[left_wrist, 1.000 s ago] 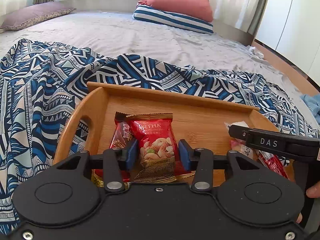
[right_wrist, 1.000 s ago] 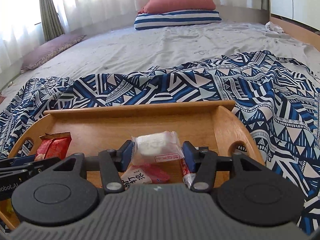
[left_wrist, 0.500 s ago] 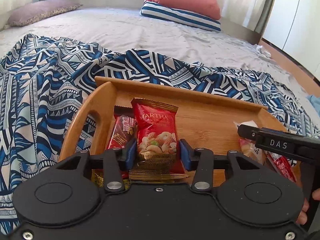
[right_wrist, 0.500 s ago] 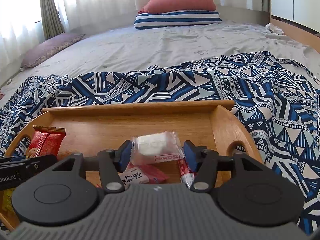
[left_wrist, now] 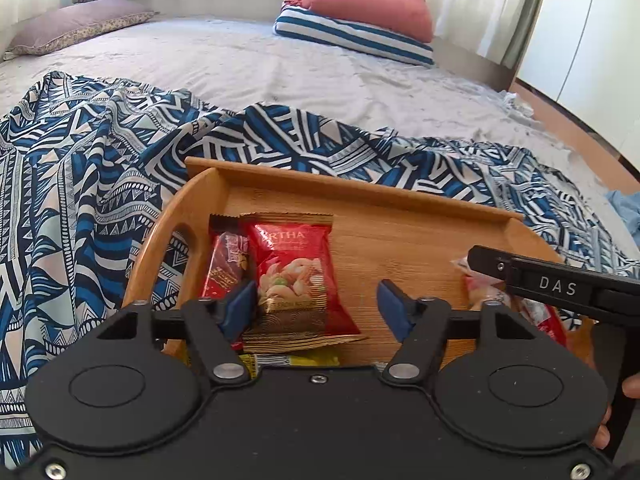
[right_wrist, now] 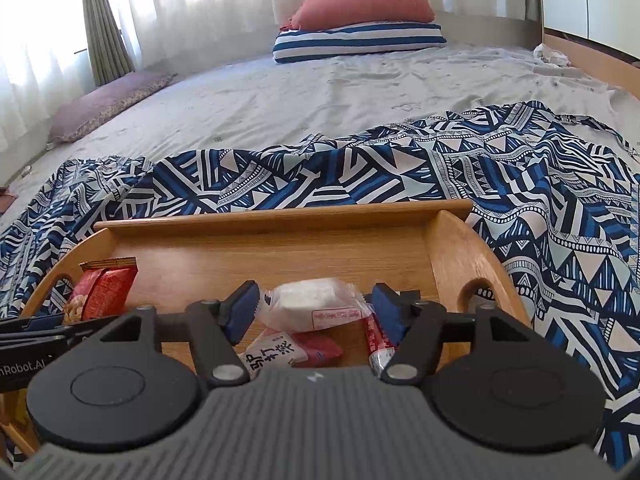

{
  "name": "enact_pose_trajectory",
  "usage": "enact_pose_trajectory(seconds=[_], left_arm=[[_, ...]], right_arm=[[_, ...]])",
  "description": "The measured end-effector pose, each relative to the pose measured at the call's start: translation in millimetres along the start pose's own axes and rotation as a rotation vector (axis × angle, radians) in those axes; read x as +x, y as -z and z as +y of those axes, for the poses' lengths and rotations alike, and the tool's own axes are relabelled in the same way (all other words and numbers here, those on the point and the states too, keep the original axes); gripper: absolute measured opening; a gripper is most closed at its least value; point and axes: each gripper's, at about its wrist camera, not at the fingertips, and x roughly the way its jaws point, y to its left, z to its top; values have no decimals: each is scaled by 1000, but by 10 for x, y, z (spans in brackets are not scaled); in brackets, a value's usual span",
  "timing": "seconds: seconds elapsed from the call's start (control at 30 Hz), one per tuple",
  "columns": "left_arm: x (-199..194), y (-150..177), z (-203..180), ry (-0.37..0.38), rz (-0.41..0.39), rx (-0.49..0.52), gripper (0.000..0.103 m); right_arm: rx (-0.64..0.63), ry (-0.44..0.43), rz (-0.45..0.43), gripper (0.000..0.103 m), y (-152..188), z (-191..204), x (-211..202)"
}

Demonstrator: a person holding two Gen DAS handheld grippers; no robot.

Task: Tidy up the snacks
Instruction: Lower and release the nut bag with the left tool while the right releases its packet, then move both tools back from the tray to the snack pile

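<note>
Looking across the big grey-sheeted bed (right_wrist: 320, 92), I see a rumpled blue, black and white geometric-patterned cloth (left_wrist: 80, 200) spread over its near part, and on that cloth sits the shallow wooden tray with cut-out handles (right_wrist: 280, 248).

At the far end of the bed a salmon-pink pillow (right_wrist: 364, 6) lies on top of a blue-and-white striped pillow (right_wrist: 360, 42), well apart from the tray.

My left gripper (left_wrist: 316, 304) hangs over the tray's left half. Its jaws have just been opening and now stand wide. The red foil nut packet with a gold bottom band (left_wrist: 296, 280) lies flat on the tray between them. The left blue pad sits just beside the packet's edge, though I cannot tell if it touches, and the right pad is clear of it. A darker red snack wrapper (left_wrist: 226, 264) lies partly under that packet, toward the handle.

My right gripper (right_wrist: 314, 308) is over the tray's right half. Its jaws have also just been opening, and the clear-wrapped white pastry (right_wrist: 312, 304) rests between the pads with a gap on each side. Below it lie a small red-and-white sachet with black characters (right_wrist: 288, 354) and a thin red-and-white stick packet (right_wrist: 376, 340).
</note>
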Motion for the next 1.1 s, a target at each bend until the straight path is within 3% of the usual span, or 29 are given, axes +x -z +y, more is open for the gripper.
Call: enact_pose_trajectory(seconds=[0.1, 0.33, 0.5, 0.67, 1.1], left_arm=[[-123, -10, -65, -22, -32, 22, 86], [-437, -2, -121, 0, -68, 42, 90], [-706, 108, -139, 11, -80, 47, 97], [-1000, 314, -166, 29, -85, 56, 99], [-1588, 792, -232, 58, -131, 51, 102]], right_arm=[[7, 0, -11, 80, -8, -8, -69], [4, -12, -69, 89, 3, -26, -429], [-35, 28, -140, 94, 55, -17, -769], [-45, 25, -189, 103, 166, -41, -1106], [-100, 43, -216, 103, 627, 9, -1621]])
